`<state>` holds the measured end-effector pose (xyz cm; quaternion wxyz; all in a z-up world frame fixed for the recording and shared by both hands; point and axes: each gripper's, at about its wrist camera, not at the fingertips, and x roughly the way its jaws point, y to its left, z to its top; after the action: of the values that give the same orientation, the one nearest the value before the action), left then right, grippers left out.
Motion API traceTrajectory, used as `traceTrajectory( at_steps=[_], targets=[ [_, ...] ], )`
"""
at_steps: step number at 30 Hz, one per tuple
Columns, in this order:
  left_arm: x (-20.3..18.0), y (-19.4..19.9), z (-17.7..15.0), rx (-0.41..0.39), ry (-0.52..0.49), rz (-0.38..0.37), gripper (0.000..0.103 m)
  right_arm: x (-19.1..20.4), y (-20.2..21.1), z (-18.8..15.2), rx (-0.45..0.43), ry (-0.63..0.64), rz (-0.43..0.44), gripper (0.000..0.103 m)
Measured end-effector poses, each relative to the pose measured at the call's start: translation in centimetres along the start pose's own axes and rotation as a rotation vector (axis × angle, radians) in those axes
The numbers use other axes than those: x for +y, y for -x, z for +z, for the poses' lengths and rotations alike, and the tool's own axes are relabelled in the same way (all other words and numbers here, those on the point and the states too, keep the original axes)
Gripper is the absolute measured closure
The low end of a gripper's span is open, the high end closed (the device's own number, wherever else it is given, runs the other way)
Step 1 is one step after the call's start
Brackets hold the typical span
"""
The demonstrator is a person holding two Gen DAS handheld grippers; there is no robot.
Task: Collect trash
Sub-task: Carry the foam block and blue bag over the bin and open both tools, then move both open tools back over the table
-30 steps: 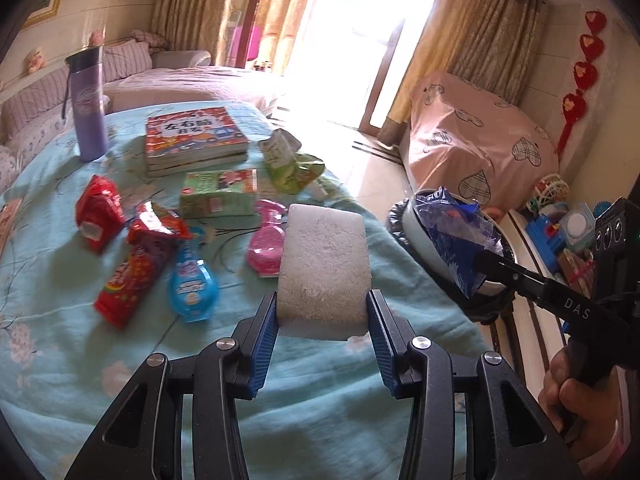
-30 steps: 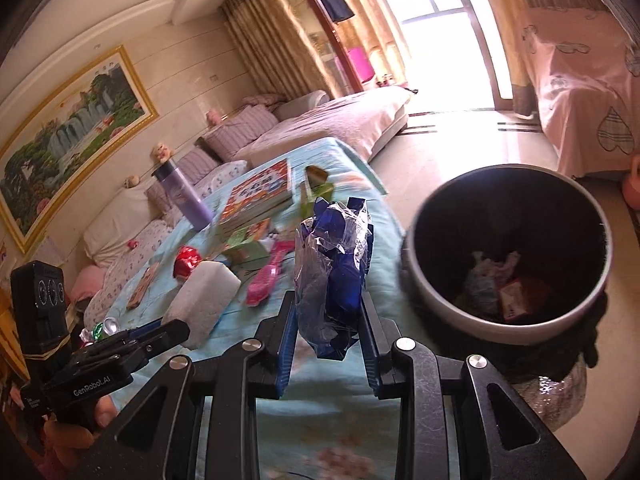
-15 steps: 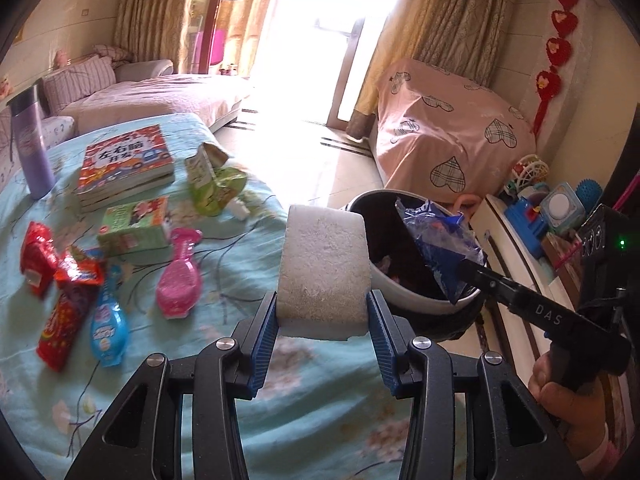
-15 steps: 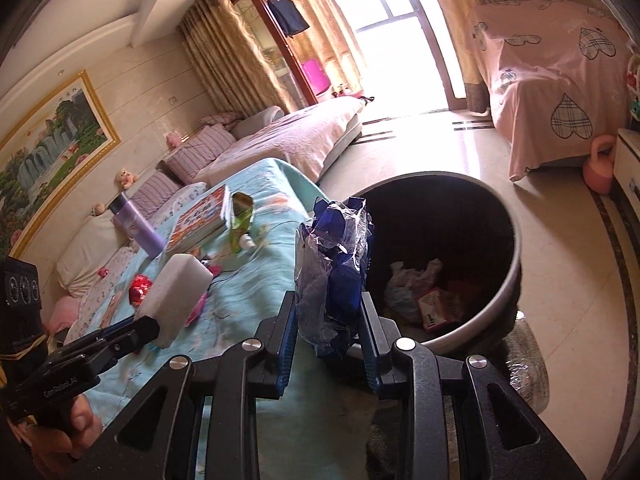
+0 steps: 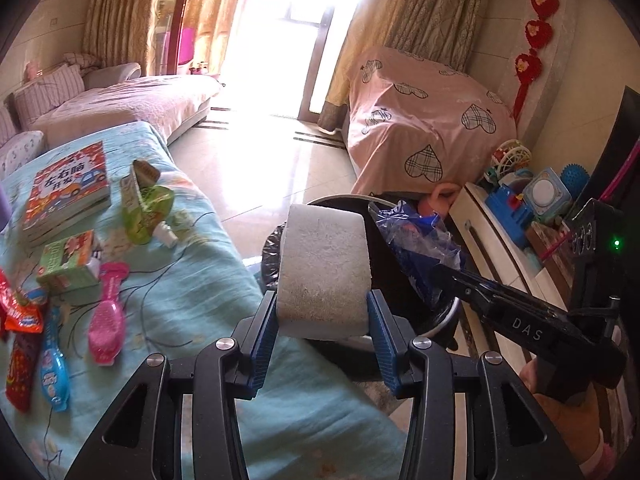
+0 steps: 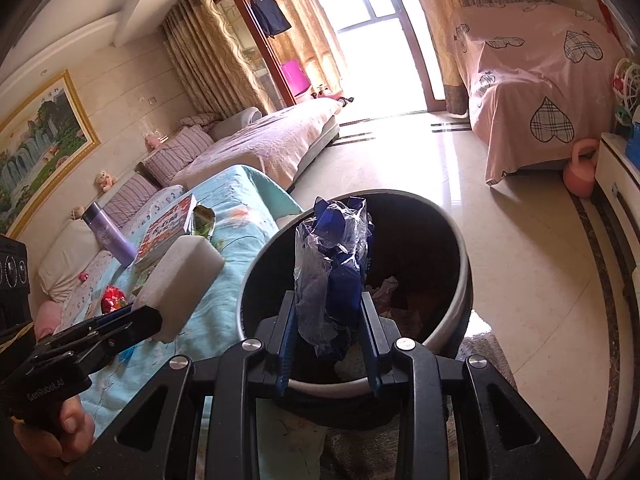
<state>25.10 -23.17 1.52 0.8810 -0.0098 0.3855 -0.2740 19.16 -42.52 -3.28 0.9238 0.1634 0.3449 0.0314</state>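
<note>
My left gripper (image 5: 322,316) is shut on a white sponge block (image 5: 324,268) and holds it over the near rim of the black trash bin (image 5: 440,320). The sponge also shows in the right wrist view (image 6: 180,280). My right gripper (image 6: 328,320) is shut on a crumpled blue plastic wrapper (image 6: 334,264) held above the bin's opening (image 6: 460,264); the wrapper also shows in the left wrist view (image 5: 416,244). Trash lies inside the bin (image 6: 386,288).
The blue-clothed table (image 5: 180,280) holds a book (image 5: 66,188), green pouch (image 5: 146,204), green box (image 5: 68,260), pink brush (image 5: 106,320), red wrappers (image 5: 20,344), a blue tube and a purple bottle (image 6: 108,236). A pink-covered chair (image 5: 424,128) and toy shelf (image 5: 520,208) stand beyond the bin.
Both grippers moved right from over the table toward the bin, still holding the sponge and the wrapper. The wrapper now hangs over the bin's opening.
</note>
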Motion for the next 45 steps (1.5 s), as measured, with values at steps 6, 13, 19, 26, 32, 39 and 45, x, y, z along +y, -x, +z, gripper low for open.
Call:
traceTrajectory(
  at_steps=[6, 13, 19, 26, 32, 39, 45],
  targets=[
    [-0.6, -2.6, 0.9, 0.023, 0.001, 0.005, 0.059, -0.7, -0.3, 0.6, 0.003, 0.009, -0.018, 0.074],
    [-1.5, -4.6, 1.6, 0.044, -0.004, 0.003, 0.058, -1.6, -1.2, 1.3, 0.020, 0.007, -0.033, 0.074],
    [-2.0, -6.1, 2.1, 0.072, -0.011, 0.017, 0.054, -2.1, -1.9, 1.6, 0.037, 0.009, -0.048, 0.068],
    [-1.0, -5.6, 1.7, 0.077, 0.037, 0.006, 0.042, -2.5, -1.7, 1.1, 0.042, -0.014, -0.043, 0.046],
    [0.5, -2.9, 0.1, 0.052, 0.066, 0.018, 0.041, -1.7, -0.9, 0.6, 0.021, -0.016, -0.032, 0.040],
    [3.8, 1.7, -3.5, 0.028, 0.131, 0.069, 0.040, 1.3, 0.0, -0.7, -0.011, -0.015, 0.033, 0.024],
    [6.4, 6.0, -6.4, 0.007, 0.172, 0.135, 0.040, 5.7, -0.9, -2.6, 0.022, 0.019, 0.094, 0.023]
  ],
)
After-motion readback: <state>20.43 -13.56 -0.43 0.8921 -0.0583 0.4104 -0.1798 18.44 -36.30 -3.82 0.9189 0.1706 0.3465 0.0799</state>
